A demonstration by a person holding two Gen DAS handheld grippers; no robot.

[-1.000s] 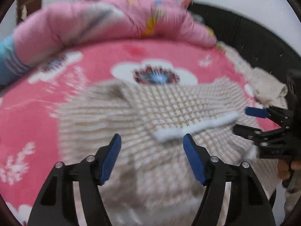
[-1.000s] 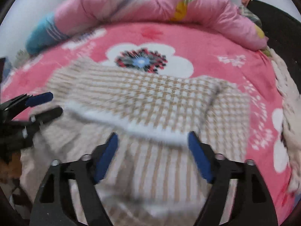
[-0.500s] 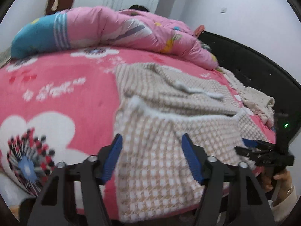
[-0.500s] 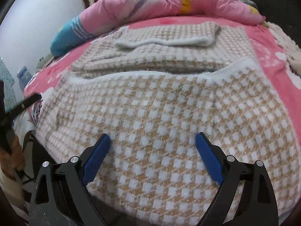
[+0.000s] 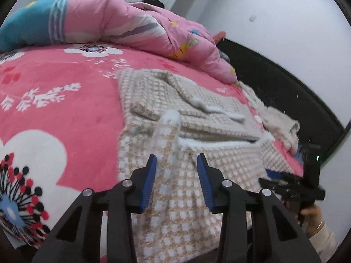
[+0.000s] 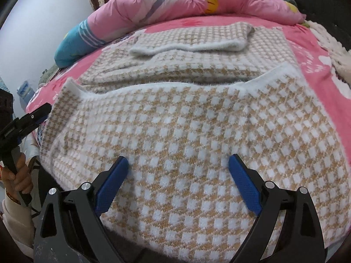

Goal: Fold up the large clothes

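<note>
A beige-and-white checked knit sweater (image 6: 186, 135) lies on a bed covered by a pink flowered blanket (image 5: 65, 100), its lower part hanging over the near edge of the bed, so the hem is cut off below both views. Its upper part is folded over on itself toward the middle of the bed, with a white-trimmed sleeve (image 6: 188, 41) lying across the top; how many layers lie under that fold cannot be made out. The left gripper (image 5: 176, 175) hangs over the sweater's left side near the bed's edge, and its jaws have just been closing to a narrow gap; a raised ridge of the knit with white trim (image 5: 169, 129) stands up between and beyond the blue pads, blurred, and the pads do not clearly press on it. The right gripper (image 6: 178, 179) hovers over the hanging part of the sweater with its jaws wide apart, the fabric lying between them but not pinched. In the left wrist view the right gripper shows only partly at the right edge, held by a hand (image 5: 311, 215) in a pale sleeve. A rumpled pink quilt (image 5: 131, 26) runs along the far side of the bed, and a cream knit cloth (image 5: 278, 122) lies by the dark headboard (image 5: 285, 87), its shape hard to read.
</note>
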